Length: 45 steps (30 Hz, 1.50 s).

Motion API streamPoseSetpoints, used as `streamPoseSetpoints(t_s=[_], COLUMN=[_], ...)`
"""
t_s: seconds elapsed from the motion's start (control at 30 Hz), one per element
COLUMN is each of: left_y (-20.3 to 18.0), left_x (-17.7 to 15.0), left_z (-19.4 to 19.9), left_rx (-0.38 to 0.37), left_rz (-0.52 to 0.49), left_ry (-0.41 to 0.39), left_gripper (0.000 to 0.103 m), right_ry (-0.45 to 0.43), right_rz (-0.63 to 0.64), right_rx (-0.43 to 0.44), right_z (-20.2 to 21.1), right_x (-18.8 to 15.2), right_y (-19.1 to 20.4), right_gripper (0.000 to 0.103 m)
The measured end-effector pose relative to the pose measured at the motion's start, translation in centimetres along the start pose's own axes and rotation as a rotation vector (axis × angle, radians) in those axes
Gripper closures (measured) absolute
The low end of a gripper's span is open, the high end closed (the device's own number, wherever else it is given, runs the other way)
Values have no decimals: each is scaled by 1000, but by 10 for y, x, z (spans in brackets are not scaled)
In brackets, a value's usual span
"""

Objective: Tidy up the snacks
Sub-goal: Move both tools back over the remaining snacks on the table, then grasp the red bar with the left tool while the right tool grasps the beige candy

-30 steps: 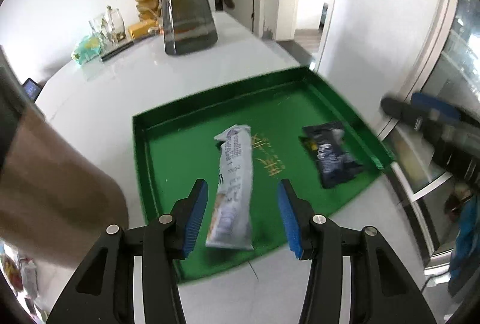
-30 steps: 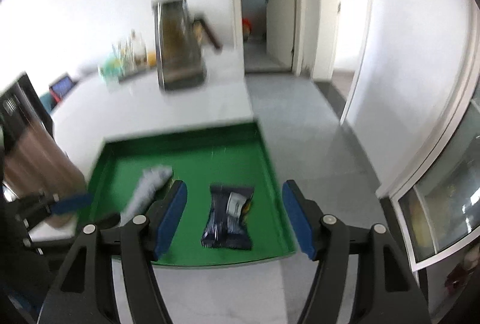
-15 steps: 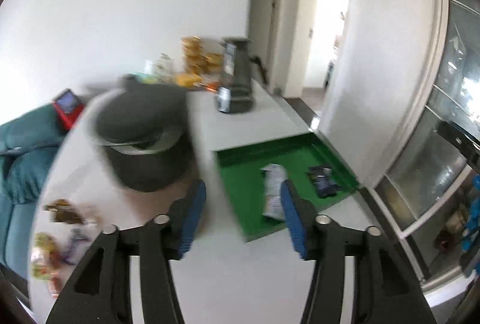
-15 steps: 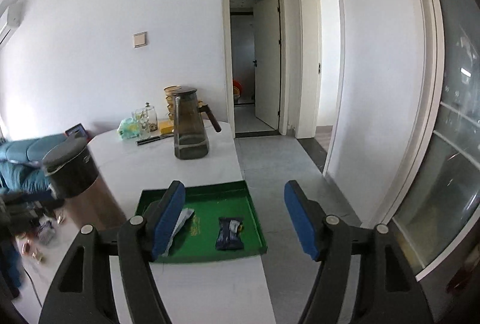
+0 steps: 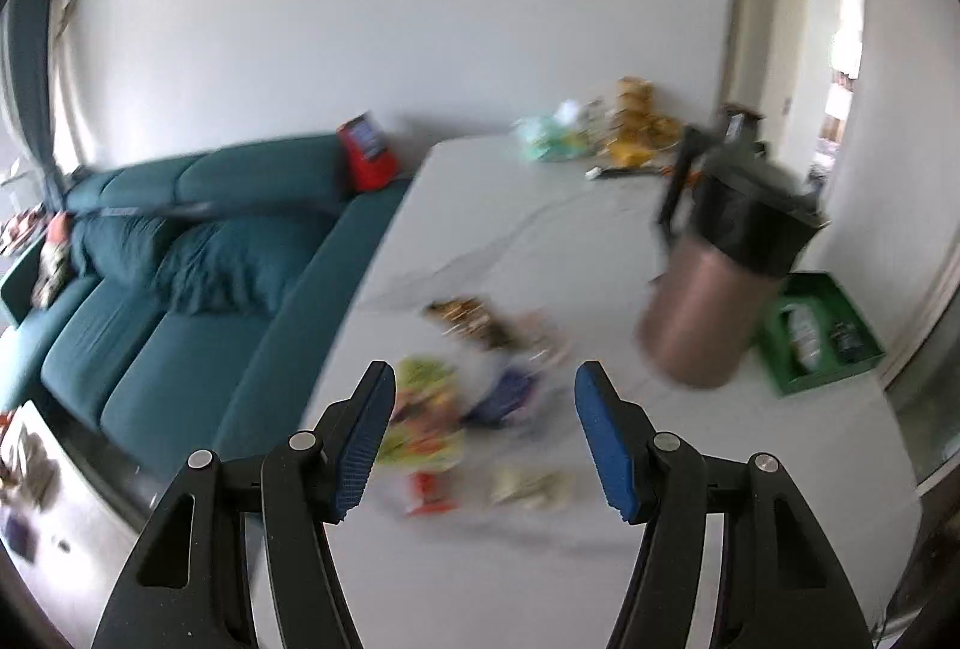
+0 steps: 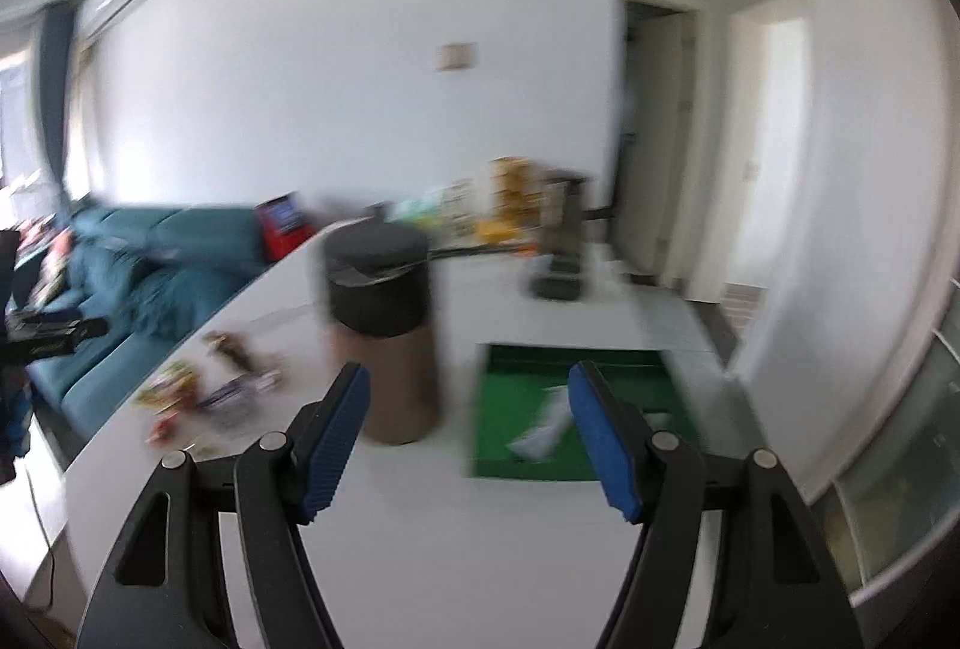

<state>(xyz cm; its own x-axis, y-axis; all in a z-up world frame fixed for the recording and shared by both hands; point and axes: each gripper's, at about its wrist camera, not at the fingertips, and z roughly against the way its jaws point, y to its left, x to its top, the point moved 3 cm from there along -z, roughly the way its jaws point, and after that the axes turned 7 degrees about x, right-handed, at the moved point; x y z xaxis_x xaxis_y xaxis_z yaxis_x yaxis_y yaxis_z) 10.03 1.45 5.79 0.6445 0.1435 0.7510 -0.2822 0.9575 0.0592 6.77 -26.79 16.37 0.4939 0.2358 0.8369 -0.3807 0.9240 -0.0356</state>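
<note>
Left wrist view: your left hand-held gripper (image 5: 485,433) has swung off the green tray (image 5: 864,328), which a second ago filled the frame under it and now sits small at the right edge, behind the copper canister (image 5: 711,313). The white packet (image 5: 804,343) it was straddling lies in the tray beside the dark packet (image 5: 847,340), so that drop looks finished. The jaws have just been opening and stand apart with nothing between them. Below centre, the blurred pile of loose snacks (image 5: 468,397) on the white table (image 5: 540,577) now lines up with the fingers; you seem to be heading for the next pick.

Right wrist view: your right hand-held gripper (image 6: 471,436) is also spread and empty. It has pulled back from the tray (image 6: 576,367), which now shows at centre right with a pale packet (image 6: 543,424) inside. The loose snacks (image 6: 204,391) lie at left centre, beyond the canister (image 6: 384,331). Several snacks remain to move.
</note>
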Motion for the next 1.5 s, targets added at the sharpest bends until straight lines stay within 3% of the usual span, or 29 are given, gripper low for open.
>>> streamPoseSetpoints(t_s=[0.13,0.33,0.57,0.73,1.0,1.5], left_y=[32,52,41,37,36,35], left_x=[-29,-69,-102,-105,-109,-111], left_z=[-28,-63,-105,-128,-155,-173], left_rx=[17,-15,-50,-44,-11,-3], left_rz=[11,18,5,3,16,10], left_ry=[87,208,323,349,390,412], left_gripper=[47,47,47,47,47,47], right_ry=[73,214,367,441,517,576], right_rz=[50,154,252,321,366,416], right_rx=[144,327,512,609,681,733], right_z=[-42,-101,-169,-217,-278,-309], right_x=[-13,-55,-100,-116,-124,-130], right_y=[63,146,209,239,255,274], right_gripper=[0,0,0,0,0,0])
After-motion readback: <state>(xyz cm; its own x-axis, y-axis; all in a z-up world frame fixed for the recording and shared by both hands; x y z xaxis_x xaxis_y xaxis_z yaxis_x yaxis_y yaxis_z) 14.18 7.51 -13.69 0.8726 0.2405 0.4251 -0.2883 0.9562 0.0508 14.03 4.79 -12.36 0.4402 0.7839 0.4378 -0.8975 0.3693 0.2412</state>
